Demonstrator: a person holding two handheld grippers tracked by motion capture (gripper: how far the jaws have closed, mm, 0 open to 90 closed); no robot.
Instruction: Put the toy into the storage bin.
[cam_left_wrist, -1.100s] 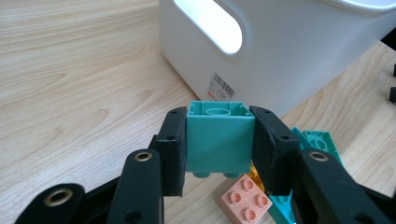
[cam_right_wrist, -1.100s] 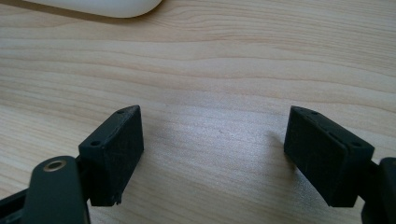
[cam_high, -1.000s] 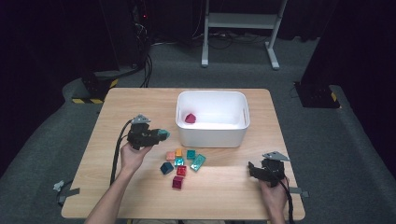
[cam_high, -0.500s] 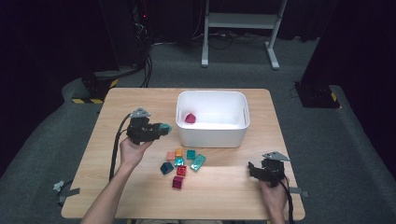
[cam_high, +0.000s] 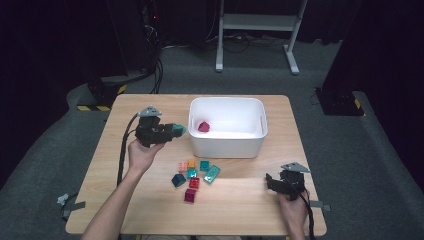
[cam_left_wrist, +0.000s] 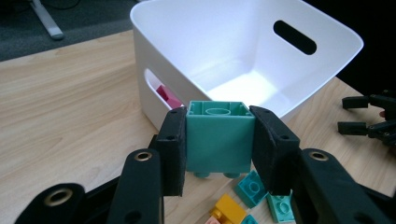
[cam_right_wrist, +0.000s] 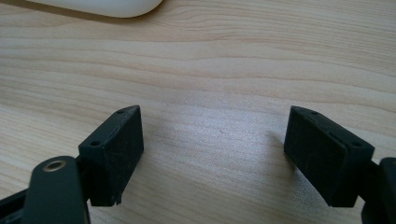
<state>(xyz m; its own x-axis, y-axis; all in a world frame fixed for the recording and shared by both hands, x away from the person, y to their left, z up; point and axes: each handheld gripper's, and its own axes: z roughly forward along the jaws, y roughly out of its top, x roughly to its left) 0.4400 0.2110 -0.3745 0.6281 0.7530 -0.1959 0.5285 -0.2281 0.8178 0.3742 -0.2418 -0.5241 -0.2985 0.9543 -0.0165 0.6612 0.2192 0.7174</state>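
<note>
My left hand-held gripper (cam_left_wrist: 218, 149) pinches a teal block (cam_left_wrist: 219, 137) just beside the white bin (cam_high: 227, 145), up off the bench (cam_high: 100, 165). My right hand-held gripper (cam_right_wrist: 212, 158) sits spread wide with nothing in it, low over the bench.

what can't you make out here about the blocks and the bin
- Red block in the white bin: left gripper view, mostly behind the bin wall.
- Teal block: underside hidden by the left gripper pads.
- Loose blocks: high view, too small for studs.
</note>
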